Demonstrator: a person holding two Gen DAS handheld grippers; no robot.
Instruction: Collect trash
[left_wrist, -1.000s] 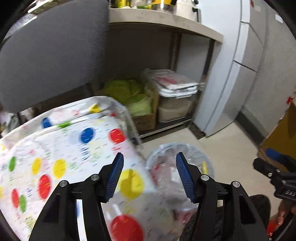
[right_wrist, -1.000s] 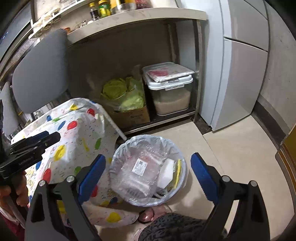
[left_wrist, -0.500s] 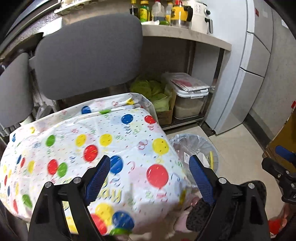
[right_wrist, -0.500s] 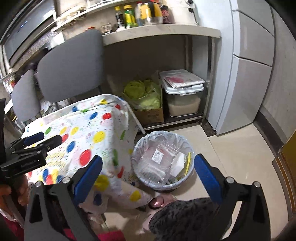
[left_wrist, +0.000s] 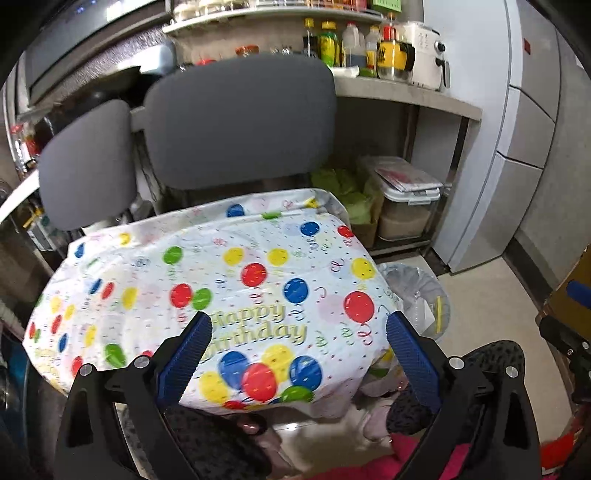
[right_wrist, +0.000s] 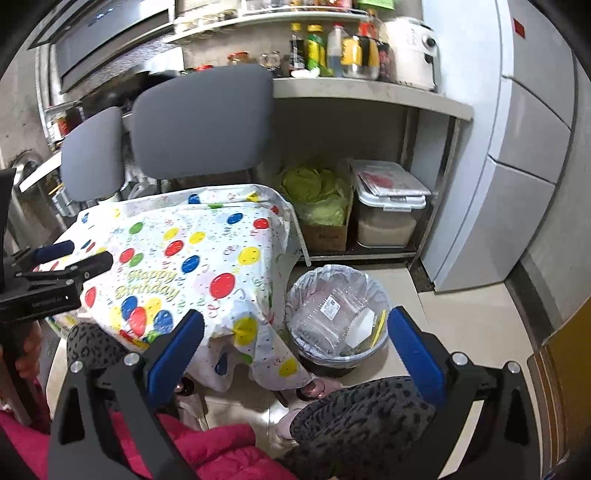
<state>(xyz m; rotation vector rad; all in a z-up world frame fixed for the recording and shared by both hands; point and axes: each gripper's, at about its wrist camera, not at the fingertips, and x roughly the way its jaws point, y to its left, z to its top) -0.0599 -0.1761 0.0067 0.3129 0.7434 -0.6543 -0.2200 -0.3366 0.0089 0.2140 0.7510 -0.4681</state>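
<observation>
Task looks mostly done, as far as we can judge. The trash bin (right_wrist: 338, 314) on the floor already holds clear plastic packaging (right_wrist: 328, 314), a white paper scrap and something yellow along its rim. The surface (left_wrist: 221, 280), covered by a balloon "Happy Birthday" tablecloth, shows no loose trash in either view. We see nothing obvious left to pick up; what lies outside the frames we can't tell.

Both tools carry nothing. Left gripper (left_wrist: 298, 343): fingers spread wide, blue pads apart, nothing between them except the tablecloth print behind. Right gripper (right_wrist: 295, 341): fingers also spread wide and bare.

Where the trash sits relative to the fingers:
- Right wrist view: the bin is at about 12 o'clock from the gap between the fingers, slightly toward 1 o'clock, near but not touching, lower down on the floor. It stands just beside the hanging tablecloth edge, at 3 o'clock of the surface.
- Left wrist view: only a part of the bin (left_wrist: 421, 295) shows, at roughly 2 o'clock from the finger gap, partly hidden behind the surface corner. The right finger pad sits close to it in the picture, but we judge them apart in depth.
- The left gripper also shows in the right wrist view at 9 o'clock, over the surface's near left edge, well apart from the bin.

Our read: either a last check or finished. Any new item would go into the bin at 12 o'clock of the right fingers.
</observation>
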